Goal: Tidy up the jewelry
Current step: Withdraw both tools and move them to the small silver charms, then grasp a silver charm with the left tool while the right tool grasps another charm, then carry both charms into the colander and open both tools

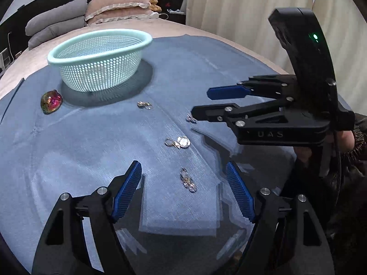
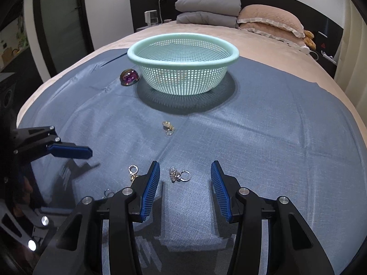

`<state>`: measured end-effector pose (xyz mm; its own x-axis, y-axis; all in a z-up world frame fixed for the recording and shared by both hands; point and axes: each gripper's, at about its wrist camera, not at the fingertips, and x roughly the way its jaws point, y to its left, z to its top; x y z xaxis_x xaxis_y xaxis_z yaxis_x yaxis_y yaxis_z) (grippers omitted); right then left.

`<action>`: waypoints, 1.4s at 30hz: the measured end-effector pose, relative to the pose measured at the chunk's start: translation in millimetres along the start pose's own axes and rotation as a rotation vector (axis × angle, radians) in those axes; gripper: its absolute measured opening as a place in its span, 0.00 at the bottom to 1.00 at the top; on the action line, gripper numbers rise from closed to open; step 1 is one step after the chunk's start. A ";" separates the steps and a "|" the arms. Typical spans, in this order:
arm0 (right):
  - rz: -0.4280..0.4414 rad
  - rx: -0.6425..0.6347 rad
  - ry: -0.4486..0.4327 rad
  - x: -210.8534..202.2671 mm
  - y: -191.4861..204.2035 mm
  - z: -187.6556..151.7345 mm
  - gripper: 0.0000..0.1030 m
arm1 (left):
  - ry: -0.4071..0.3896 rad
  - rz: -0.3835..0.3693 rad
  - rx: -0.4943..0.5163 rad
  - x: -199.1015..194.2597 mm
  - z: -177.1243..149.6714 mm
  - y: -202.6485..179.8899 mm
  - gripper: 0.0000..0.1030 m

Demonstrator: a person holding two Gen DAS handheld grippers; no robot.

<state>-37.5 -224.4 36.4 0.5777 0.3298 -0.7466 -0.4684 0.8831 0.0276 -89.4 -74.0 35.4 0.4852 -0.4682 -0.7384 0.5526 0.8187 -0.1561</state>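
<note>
**Both claws spread over jewelry scattered on a blue cloth**

A bed (image 2: 263, 43) carries everything, with a blue cloth (image 2: 263, 126) spread over its near part. Grey folded bedding (image 2: 206, 10) and a pink pillow (image 2: 270, 19) lie at the far end. On the far middle of the cloth stands a mint-green mesh basket (image 2: 183, 73), upright. Just left of it, apart from its wall, sits an iridescent purple trinket (image 2: 129, 77).

The right claw (image 2: 185, 189) hovers low over the near cloth, its blue-padded fingers wide apart and holding nothing. The left claw (image 1: 183, 190) is likewise spread and empty, seen at the left edge of the right wrist view.

Small metal pieces lie loose on the cloth, well apart from the basket: a gold charm (image 2: 168, 127) in the middle, a ring with a cluster (image 2: 180, 175) between the right claw's fingers, a keyring piece (image 2: 133, 171) just left of them, and another chain of rings (image 1: 188, 180) between the left claw's fingers.
</note>
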 end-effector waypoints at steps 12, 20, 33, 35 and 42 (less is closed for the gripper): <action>-0.014 0.036 0.008 19.5 -0.9 -12.4 0.23 | 0.009 0.047 0.021 21.7 -17.7 -13.1 0.73; -0.015 0.030 0.015 18.5 -3.2 -12.3 0.09 | 0.021 0.125 0.023 17.5 -18.3 -4.1 0.28; -0.014 0.031 -0.006 0.6 -10.2 -7.0 0.09 | 0.025 0.085 0.055 4.4 -13.5 -9.7 0.10; 0.015 0.053 -0.018 -4.8 -13.4 -1.7 0.09 | 0.021 0.077 0.049 1.1 -9.1 -8.8 0.10; 0.111 0.113 -0.114 -32.0 -21.6 37.4 0.09 | -0.025 0.094 0.043 -19.0 18.6 6.9 0.10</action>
<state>-20.9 -241.6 84.5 0.6015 0.4571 -0.6552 -0.4587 0.8691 0.1851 -82.1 -65.7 60.5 0.5530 -0.3985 -0.7317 0.5317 0.8449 -0.0583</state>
